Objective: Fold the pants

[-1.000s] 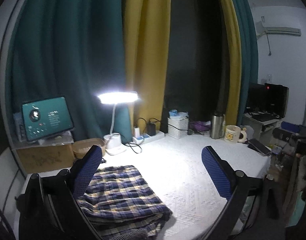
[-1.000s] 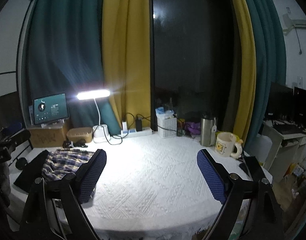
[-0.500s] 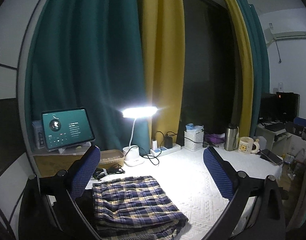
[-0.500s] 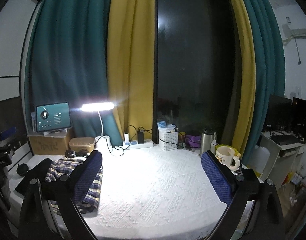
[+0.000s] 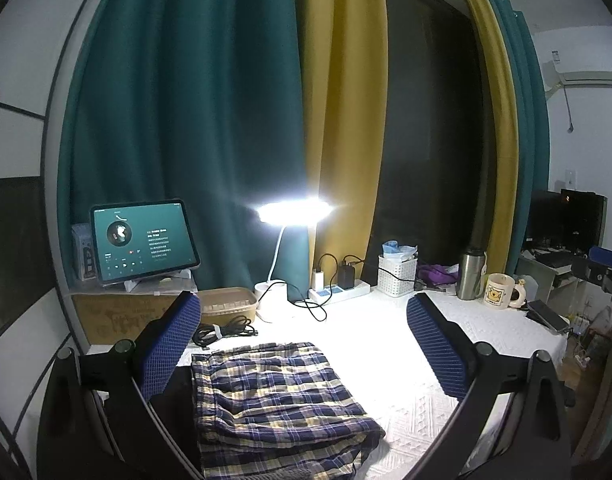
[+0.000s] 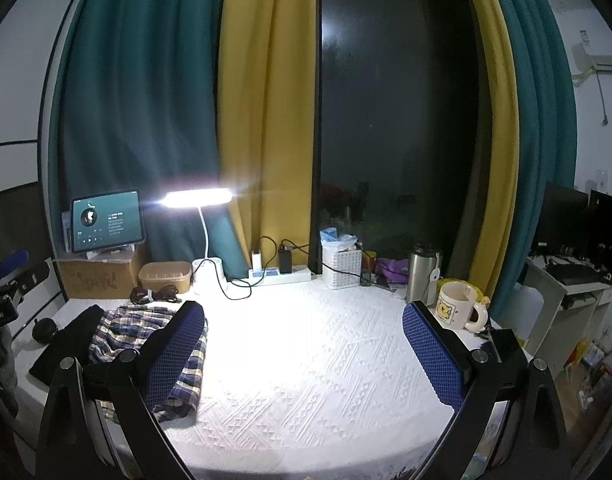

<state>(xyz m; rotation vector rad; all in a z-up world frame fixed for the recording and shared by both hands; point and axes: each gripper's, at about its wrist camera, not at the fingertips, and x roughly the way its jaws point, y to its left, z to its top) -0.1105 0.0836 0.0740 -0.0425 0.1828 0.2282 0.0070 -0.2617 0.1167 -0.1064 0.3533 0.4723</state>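
Observation:
The plaid pants (image 5: 273, 404) lie folded in a flat stack at the left front of the white-covered table (image 5: 386, 344). My left gripper (image 5: 303, 344) hovers open just above and behind the stack, and nothing is between its blue pads. In the right wrist view, the pants (image 6: 117, 328) sit at the left, partly hidden behind the left finger. My right gripper (image 6: 303, 348) stands wide open over the bare middle of the table (image 6: 306, 340), holding nothing.
A lit desk lamp (image 5: 291, 212), tablet (image 5: 143, 240) on a cardboard box, cable bundle (image 5: 221, 330), power strip (image 5: 338, 290), white basket (image 5: 398, 274), steel flask (image 5: 470, 276) and mug (image 6: 456, 306) line the back. A black cloth (image 6: 69, 336) lies under the pants' left side.
The left wrist view has turned slightly left, so the lamp and pants sit further right in it. The right gripper's jaws have widened a little. The pants have not moved.

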